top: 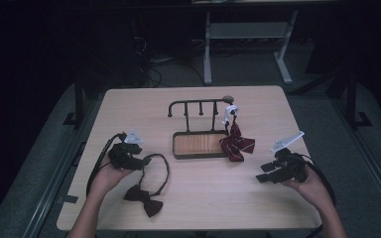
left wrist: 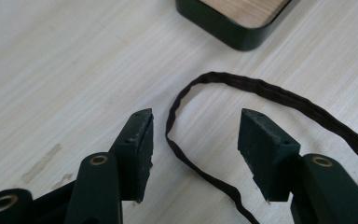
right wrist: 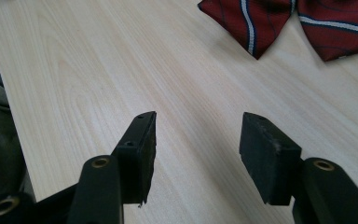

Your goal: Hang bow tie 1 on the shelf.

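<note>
So the only container here is the little black tray (top: 199, 145) with the wood-grain floor, sitting about dead center on the desk (top: 258, 203), and as far as I can see nothing lies inside it; one corner of it also peeks in at 12 o'clock in the left gripper view. A black hook rack (top: 197, 104) rises from its back edge, and a striped red bow tie (top: 237, 144) hangs off the rack's right end, draping down so it touches the tray's 3 o'clock edge. The dark maroon bow tie (top: 144, 199) lies flat on the desk at roughly 7 o'clock from the tray, with its thin neck strap (top: 164, 171) looping up toward the tray. The left gripper (top: 141, 159) sits right at the top of that loop, at about 11 o'clock from the bow itself. In the left gripper view its jaws are spread wide and the strap's curve runs on the desk between them, closer to the left jaw, with nothing pinched. The right gripper (top: 264, 176) hangs over bare desk at about 4 o'clock from the tray, jaws also wide apart and gripping nothing; in the right gripper view the striped tie's tips show at 1 o'clock, well apart from it.
</note>
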### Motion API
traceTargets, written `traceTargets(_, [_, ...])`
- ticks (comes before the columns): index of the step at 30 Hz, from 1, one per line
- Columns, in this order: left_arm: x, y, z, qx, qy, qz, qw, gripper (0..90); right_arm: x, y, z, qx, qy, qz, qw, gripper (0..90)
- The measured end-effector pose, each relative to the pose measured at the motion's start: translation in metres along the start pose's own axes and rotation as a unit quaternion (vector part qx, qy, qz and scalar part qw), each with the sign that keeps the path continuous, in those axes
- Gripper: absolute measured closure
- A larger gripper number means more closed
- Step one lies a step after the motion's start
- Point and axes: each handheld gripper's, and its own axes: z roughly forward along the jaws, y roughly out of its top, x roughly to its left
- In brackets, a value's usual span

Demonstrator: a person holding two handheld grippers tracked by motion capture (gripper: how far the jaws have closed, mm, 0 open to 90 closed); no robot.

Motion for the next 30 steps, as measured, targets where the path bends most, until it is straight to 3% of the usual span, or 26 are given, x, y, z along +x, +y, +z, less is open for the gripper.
traceTargets(3, [0.001, 0.002, 0.009, 0.020, -0.007, -0.004, 0.9998, 46.2, 0.000, 0.000, 0.000, 0.000, 0.000, -0.003, 1.0000, 45.9])
traceTargets(6, [0.002, 0.002, 0.015, 0.038, -0.005, 0.007, 0.9992, 49.0, 0.002, 0.001, -0.002, -0.008, 0.004, -0.002, 1.0000, 46.0])
traceTargets(11, [0.004, -0.002, 0.022, 0.046, 0.007, 0.003, 0.9989, 51.2, 0.005, 0.004, -0.007, -0.019, 0.005, -0.005, 0.9998, 46.2])
traceTargets(13, [0.003, -0.003, 0.024, 0.041, 0.008, -0.009, 0.9991, 51.2, 0.005, 0.004, -0.006, -0.019, 0.003, -0.007, 0.9998, 46.2])
traceTargets(22, [0.003, -0.003, 0.030, 0.062, 0.017, 0.000, 0.9980, 53.5, 0.005, 0.004, -0.002, -0.013, 0.001, -0.009, 0.9999, 46.6])
traceTargets(30, [0.004, -0.004, 0.030, 0.070, 0.018, 0.003, 0.9974, 62.5, 0.006, 0.004, -0.003, -0.017, -0.002, -0.007, 0.9998, 47.3])
